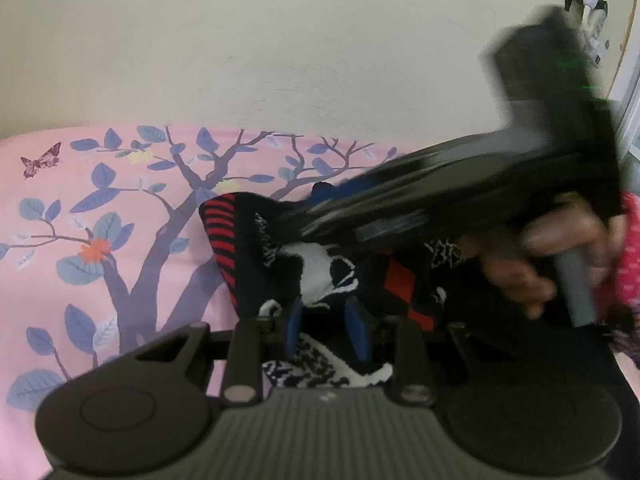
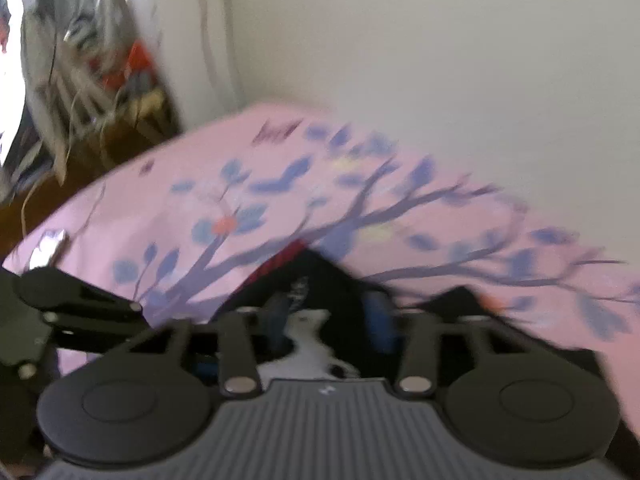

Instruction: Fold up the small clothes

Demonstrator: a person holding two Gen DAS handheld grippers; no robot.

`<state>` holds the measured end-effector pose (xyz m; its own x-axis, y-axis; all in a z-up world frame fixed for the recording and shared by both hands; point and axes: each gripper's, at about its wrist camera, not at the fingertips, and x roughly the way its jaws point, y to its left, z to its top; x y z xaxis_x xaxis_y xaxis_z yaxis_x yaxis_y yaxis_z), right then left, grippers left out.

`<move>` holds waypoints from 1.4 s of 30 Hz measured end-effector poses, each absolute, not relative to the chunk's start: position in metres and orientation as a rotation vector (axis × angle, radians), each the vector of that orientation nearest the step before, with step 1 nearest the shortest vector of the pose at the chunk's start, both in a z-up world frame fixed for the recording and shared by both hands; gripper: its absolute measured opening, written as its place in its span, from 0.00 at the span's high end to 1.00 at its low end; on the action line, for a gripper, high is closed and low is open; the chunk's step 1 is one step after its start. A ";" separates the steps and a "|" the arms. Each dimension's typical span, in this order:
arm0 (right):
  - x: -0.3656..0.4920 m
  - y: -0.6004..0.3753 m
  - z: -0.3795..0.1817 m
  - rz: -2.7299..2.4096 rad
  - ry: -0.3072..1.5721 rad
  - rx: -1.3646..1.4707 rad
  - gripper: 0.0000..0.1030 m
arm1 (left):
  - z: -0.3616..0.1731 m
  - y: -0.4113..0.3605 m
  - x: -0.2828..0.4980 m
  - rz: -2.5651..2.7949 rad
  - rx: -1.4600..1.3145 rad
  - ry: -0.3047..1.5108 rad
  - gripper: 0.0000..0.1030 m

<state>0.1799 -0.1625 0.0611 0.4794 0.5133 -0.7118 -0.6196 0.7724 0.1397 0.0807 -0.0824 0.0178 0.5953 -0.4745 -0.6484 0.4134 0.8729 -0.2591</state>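
Observation:
A small black garment [image 1: 276,248] with red stripes and a white print lies bunched on the pink bed sheet [image 1: 80,240]. My left gripper [image 1: 328,328] has its blue fingers partly apart with the cloth between them. My right gripper [image 2: 332,320] hovers over the same garment [image 2: 308,276]; its blue fingers stand apart with cloth between them. The right view is blurred by motion. The right gripper also shows in the left wrist view [image 1: 460,204], blurred, reaching across from the right above the garment.
The sheet carries a purple tree and blue leaf print and meets a cream wall [image 1: 280,60] at the back. In the right wrist view, hanging clothes and clutter [image 2: 80,60] stand past the bed's left end, and a small white object [image 2: 48,246] lies on the sheet.

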 end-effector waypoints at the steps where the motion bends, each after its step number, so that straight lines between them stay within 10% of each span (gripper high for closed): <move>1: 0.185 -0.152 0.057 0.704 0.826 -0.146 1.00 | 0.018 -0.082 0.081 -0.509 -0.080 0.777 0.75; 11: 0.189 -0.127 0.066 0.589 0.742 -0.041 1.00 | 0.017 -0.065 0.089 -0.507 -0.128 0.786 0.76; 18: 0.039 -0.307 0.112 0.413 0.539 0.176 0.99 | 0.031 -0.048 0.083 -0.497 -0.231 0.691 0.61; 22: -0.081 -0.433 0.103 0.092 0.501 0.340 0.27 | 0.031 -0.060 0.081 -0.540 -0.249 0.681 0.57; 37: -0.206 -0.547 0.026 -0.287 0.432 0.809 0.41 | 0.006 -0.099 0.075 -0.532 -0.127 0.688 0.55; 40: -0.185 -0.550 0.019 -0.350 0.431 0.746 0.90 | 0.007 -0.103 0.072 -0.520 -0.099 0.678 0.55; 42: -0.182 -0.552 0.019 -0.363 0.415 0.731 0.94 | 0.006 -0.105 0.071 -0.513 -0.081 0.673 0.55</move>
